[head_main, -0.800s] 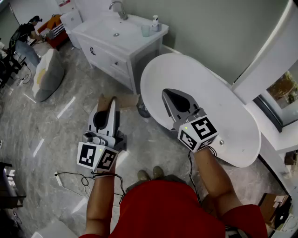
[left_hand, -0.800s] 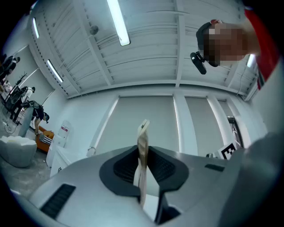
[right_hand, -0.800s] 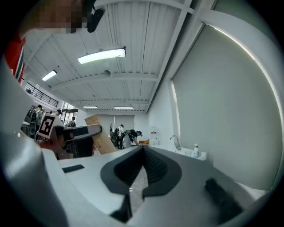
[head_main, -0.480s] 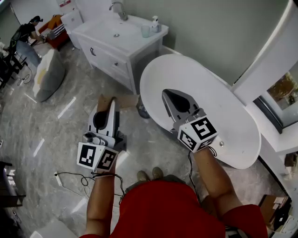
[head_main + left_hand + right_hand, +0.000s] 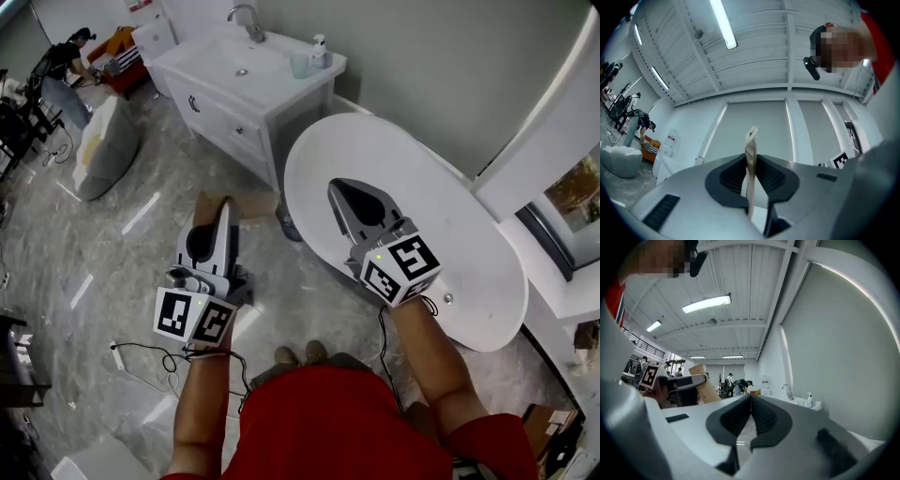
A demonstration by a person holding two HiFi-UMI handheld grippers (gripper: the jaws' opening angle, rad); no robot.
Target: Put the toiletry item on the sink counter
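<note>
A flat tan packet, the toiletry item (image 5: 235,203), sticks out forward between the jaws of my left gripper (image 5: 221,214), which is shut on it above the marble floor. In the left gripper view the packet (image 5: 751,151) stands edge-on between the pads of the left gripper (image 5: 751,177). My right gripper (image 5: 340,190) hovers over the white oval tub, shut with nothing in it; its jaws meet in the right gripper view (image 5: 751,414). The white sink counter (image 5: 217,75) with a faucet (image 5: 246,19) stands ahead, well beyond both grippers.
A soap dispenser (image 5: 321,49) and a cup (image 5: 298,64) stand on the counter's right end. The white oval tub (image 5: 459,253) fills the right. A white beanbag (image 5: 101,150) and a person (image 5: 66,61) are at the far left. A cable (image 5: 141,361) lies on the floor.
The head view has shifted slightly, so the sink counter sits a little further right. Both grippers hold the same pose, the left still shut on the packet.
</note>
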